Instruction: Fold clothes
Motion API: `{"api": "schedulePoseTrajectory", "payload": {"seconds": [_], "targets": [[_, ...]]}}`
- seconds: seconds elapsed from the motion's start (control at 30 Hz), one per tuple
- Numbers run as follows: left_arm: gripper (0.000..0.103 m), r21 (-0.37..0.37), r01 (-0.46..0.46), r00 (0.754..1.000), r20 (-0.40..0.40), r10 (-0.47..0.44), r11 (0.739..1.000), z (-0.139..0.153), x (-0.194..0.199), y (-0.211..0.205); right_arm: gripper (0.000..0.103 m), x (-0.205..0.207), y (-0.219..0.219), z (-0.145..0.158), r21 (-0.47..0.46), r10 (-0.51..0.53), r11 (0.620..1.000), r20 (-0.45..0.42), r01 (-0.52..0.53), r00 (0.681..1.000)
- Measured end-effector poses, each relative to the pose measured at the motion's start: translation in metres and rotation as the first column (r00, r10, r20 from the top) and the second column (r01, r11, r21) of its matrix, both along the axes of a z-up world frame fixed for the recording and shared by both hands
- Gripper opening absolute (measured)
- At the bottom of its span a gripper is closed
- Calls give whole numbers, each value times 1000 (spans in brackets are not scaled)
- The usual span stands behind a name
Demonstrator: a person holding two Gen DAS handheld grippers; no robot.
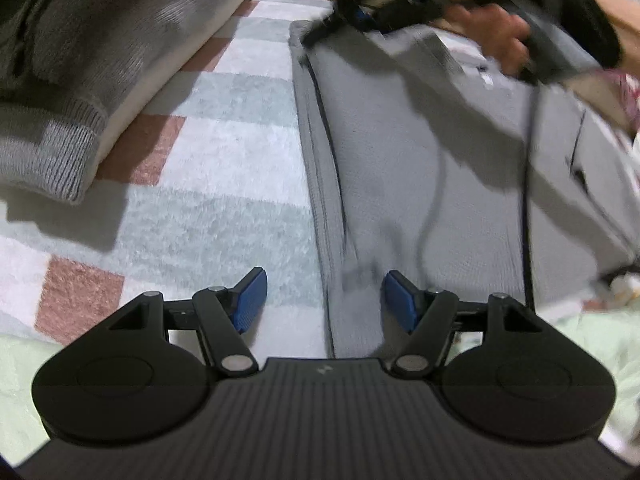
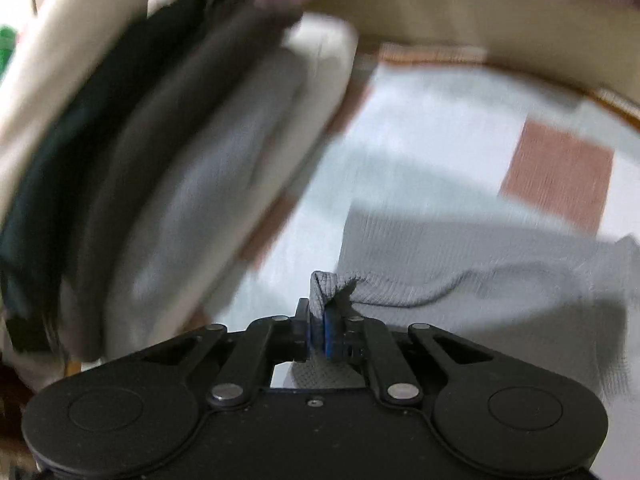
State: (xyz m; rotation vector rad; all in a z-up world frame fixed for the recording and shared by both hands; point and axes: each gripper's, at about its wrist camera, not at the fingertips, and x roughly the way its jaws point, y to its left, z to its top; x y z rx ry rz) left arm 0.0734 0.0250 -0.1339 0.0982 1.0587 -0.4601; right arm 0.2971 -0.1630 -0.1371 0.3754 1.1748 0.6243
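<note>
Two grippers work one grey garment (image 1: 420, 152) that lies flat on the checked blanket (image 1: 224, 168), just beside a stack of folded clothes (image 1: 80, 60) on a cream cushion. The right gripper (image 2: 318, 332) is clenched on a pinch of the garment's far corner, the knit bunched up between its blue pads (image 2: 330, 334); in the left wrist view the person's hand (image 1: 488, 16) carries it over the far end of the garment. The left gripper (image 1: 322, 300) is released, its jaws wide apart and straddling the garment's near edge, with nothing pressed between them. To fold well from here, I judge the left should close on that near edge or pin it down, so the cloth stays put while the right brings its corner across, keeping the seam edge straight and away from the stack.
</note>
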Motion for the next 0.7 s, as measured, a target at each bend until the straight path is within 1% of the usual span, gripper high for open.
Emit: {"api": "schedulePoseTrajectory", "payload": {"seconds": [0.03,0.1,0.13,0.17,0.2,0.23,0.27,0.33,0.37,0.43,0.5,0.53,0.57,0.6,0.63,0.67,0.7], "targets": [[65,19,14,1000,7,-14,1000,0,-2,-2,9,3,-4,-2,17,-24,1000,17,24,1000],[65,10,11,1000,0,-11,1000,1,-1,1,13,8,-7,-12,35,-20,999,-28,21,999],[65,0,7,1000,-5,-7,1000,1,-1,3,15,8,-8,-17,12,-7,1000,-50,8,999],[63,-31,-15,1000,-22,15,999,2,2,8,16,7,-6,-19,-5,-1,1000,-50,1,999],[63,-67,-43,998,-43,40,997,2,5,14,26,4,-5,-15,-6,6,1000,-32,-6,999],[63,-103,-69,996,-63,63,992,2,8,20,33,1,-3,-9,-14,4,1000,-4,-5,1000],[63,-132,-92,993,-79,82,987,2,10,24,47,-3,-4,-2,-18,-3,1000,24,4,1000],[63,-174,-127,989,-100,111,977,2,13,30,48,-17,-9,15,-8,-11,1000,86,12,996],[65,-187,-138,987,-105,120,973,1,15,31,49,-24,-11,22,-20,-14,1000,110,17,994],[66,-197,-131,988,-106,112,972,1,17,26,49,-47,-16,36,-120,3,993,197,21,980],[66,-225,-110,989,-117,86,968,0,20,20,49,-71,-21,51,-222,30,975,282,34,959],[64,-246,-100,990,-126,70,964,-1,21,16,49,-86,-20,54,-262,91,965,334,-1,938],[58,-259,-87,990,-128,56,962,-1,20,13,50,-105,-19,58,-293,148,955,367,-38,918],[21,-264,-66,991,-130,32,962,-1,20,9,50,-120,-18,56,-301,191,951,378,-75,906],[3,-241,-62,992,-118,34,969,0,18,7,50,-134,-16,55,-308,232,945,386,-112,893],[3,-209,-66,995,-88,49,976,4,17,6,52,-149,-14,53,-315,272,937,394,-149,878],[3,-196,-77,996,-54,67,977,9,14,8,55,-160,-13,46,-304,282,937,369,-172,885]]}}
